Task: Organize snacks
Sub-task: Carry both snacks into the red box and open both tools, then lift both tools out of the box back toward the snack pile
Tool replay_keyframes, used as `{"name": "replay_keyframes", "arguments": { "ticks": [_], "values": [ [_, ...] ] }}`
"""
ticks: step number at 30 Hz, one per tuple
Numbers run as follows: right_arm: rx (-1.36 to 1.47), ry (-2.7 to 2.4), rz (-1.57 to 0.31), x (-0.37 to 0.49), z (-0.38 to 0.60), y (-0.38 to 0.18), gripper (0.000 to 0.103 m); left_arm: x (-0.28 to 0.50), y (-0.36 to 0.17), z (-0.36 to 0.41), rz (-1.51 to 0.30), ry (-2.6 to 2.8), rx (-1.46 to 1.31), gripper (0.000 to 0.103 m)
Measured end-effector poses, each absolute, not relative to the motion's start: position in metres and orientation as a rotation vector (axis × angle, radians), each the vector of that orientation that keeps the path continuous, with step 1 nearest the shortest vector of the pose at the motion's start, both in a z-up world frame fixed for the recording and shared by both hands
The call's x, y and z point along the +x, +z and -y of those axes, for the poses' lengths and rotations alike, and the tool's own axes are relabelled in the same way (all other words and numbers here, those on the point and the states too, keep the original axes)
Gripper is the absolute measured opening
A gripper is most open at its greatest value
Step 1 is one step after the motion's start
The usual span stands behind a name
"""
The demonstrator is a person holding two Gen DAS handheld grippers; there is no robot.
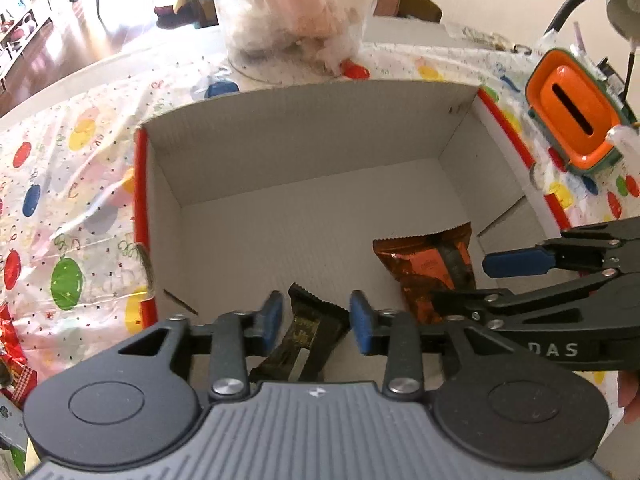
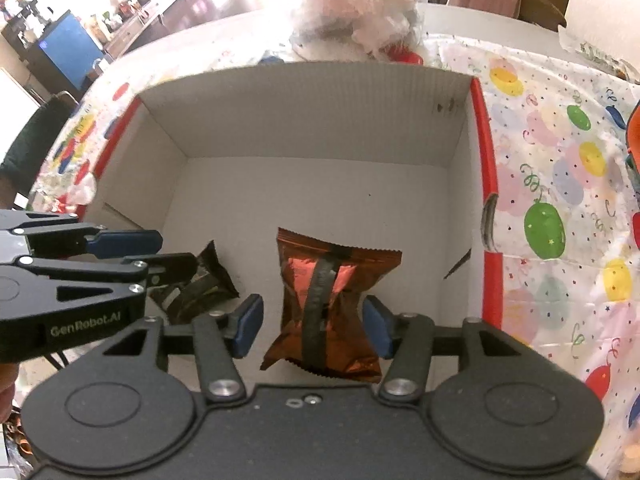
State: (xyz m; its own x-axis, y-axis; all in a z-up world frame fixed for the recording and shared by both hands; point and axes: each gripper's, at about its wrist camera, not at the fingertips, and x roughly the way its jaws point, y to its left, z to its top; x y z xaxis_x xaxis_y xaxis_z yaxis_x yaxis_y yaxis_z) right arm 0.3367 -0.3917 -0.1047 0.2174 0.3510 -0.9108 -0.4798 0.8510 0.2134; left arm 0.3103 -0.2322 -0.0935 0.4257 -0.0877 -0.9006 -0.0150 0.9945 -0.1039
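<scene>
left gripper (image 1: 316, 322) fingers wide, dark packet (image 1: 304, 340) lying between them, no contact. right gripper (image 2: 312, 326) also wide, straddling orange foil packet (image 2: 330, 300). both packets on floor of cardboard box (image 2: 320, 116), near front wall. foil looks light, crinkly, slippery, contents prob crushable; grip mid-body across the width, gentle squeeze.

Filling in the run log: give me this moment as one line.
left gripper: open over black packet | right gripper: open around orange packet | both packets in cardboard box
</scene>
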Motion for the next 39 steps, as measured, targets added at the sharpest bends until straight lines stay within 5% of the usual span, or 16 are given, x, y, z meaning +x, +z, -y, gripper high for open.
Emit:
{"name": "replay_keyframes", "arguments": {
  "ticks": [2, 12, 27, 39],
  "values": [
    [-0.116, 0.582, -1.208, 0.332, 0.394, -0.098, 0.057, 0.304, -0.088, 0.23, -1.103, -0.043, -0.104, 0.052],
    [-0.057, 0.587, -1.116, 0.311, 0.405, -0.062, 0.07, 0.273, -0.06, 0.22, -1.02, -0.051, -0.102, 0.052],
    [-0.001, 0.608, -0.949, 0.258, 0.382, -0.021, 0.085, 0.218, -0.016, 0.19, -0.86, -0.066, -0.084, 0.068],
    [0.016, 0.628, -0.876, 0.204, 0.341, -0.01, 0.088, 0.164, -0.004, 0.14, -0.803, -0.059, -0.109, 0.074]
  ]
}}
